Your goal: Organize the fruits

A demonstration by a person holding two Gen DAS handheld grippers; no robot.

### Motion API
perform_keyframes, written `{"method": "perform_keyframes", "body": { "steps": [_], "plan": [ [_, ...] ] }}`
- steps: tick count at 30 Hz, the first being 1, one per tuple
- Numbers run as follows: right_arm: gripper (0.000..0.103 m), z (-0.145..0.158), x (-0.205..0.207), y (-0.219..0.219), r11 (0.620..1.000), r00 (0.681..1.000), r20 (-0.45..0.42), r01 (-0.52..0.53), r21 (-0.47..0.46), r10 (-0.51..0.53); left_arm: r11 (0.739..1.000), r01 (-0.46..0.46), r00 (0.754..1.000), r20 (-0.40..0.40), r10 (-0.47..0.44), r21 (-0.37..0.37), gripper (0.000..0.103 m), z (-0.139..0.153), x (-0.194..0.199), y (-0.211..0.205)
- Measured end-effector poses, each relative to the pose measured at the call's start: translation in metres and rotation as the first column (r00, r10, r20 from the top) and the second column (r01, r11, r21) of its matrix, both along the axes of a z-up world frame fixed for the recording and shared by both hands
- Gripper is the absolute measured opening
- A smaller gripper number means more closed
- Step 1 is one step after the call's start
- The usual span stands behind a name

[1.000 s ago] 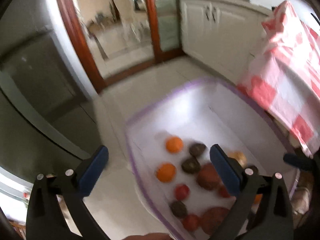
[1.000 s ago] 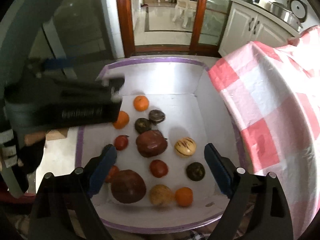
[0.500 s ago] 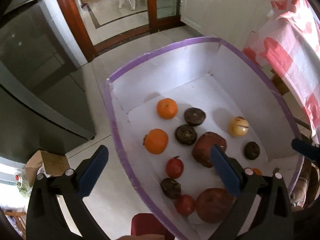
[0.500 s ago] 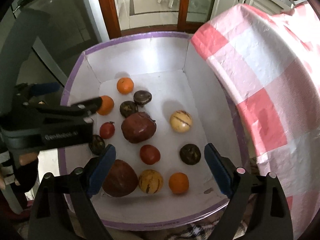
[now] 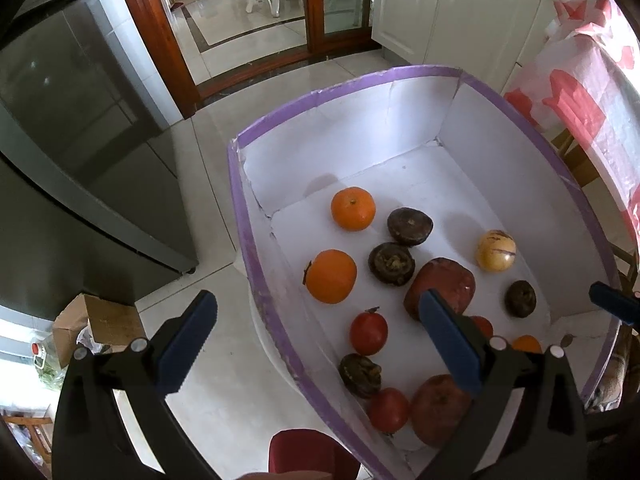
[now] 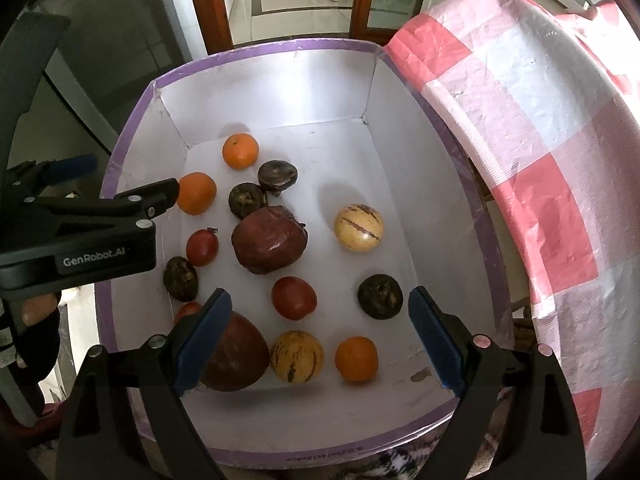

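Both grippers hover wide open and empty over the purple-rimmed white box [image 6: 264, 46] of loose fruit, and the right gripper [image 6: 318, 338] looks nearer, with the red tomato [image 6: 294, 297] and striped yellow melon [image 6: 297, 356] lower-centre between its fingers, while the left gripper [image 5: 318, 342] straddles the box's left wall.

Loose fruits are scattered over the white floor of a white box [image 6: 400, 128] edged in purple. Two oranges [image 6: 240, 151] are seen near the far left corner, and a third orange [image 6: 356, 359] lies near the front. Two red-brown pomegranates are present: one [image 6: 270, 240] at the centre, one [image 6: 236, 354] at the front left. Two yellow striped melons [image 6: 359, 227] lie apart, right of centre and at the front. Small red tomatoes [image 6: 294, 297] and dark wrinkled passion fruits [image 6: 380, 296] are spread between them.
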State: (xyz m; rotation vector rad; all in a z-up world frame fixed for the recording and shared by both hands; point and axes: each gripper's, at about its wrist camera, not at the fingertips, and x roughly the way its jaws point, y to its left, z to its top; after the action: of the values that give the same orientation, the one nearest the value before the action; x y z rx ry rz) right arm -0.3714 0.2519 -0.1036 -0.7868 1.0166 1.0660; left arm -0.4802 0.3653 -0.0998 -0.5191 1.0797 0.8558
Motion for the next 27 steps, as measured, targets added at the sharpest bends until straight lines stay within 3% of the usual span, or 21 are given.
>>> {"method": "perform_keyframes", "body": {
  "steps": [27],
  "plan": [
    [0.087, -0.0024, 0.0017, -0.0006, 1.0, 1.0, -0.011, 0.009, -0.004, -0.009, 1.0, 0.013, 1.0, -0.004, -0.013, -0.005, 0.102, -0.0033, 0.005, -0.0022]
  ]
}}
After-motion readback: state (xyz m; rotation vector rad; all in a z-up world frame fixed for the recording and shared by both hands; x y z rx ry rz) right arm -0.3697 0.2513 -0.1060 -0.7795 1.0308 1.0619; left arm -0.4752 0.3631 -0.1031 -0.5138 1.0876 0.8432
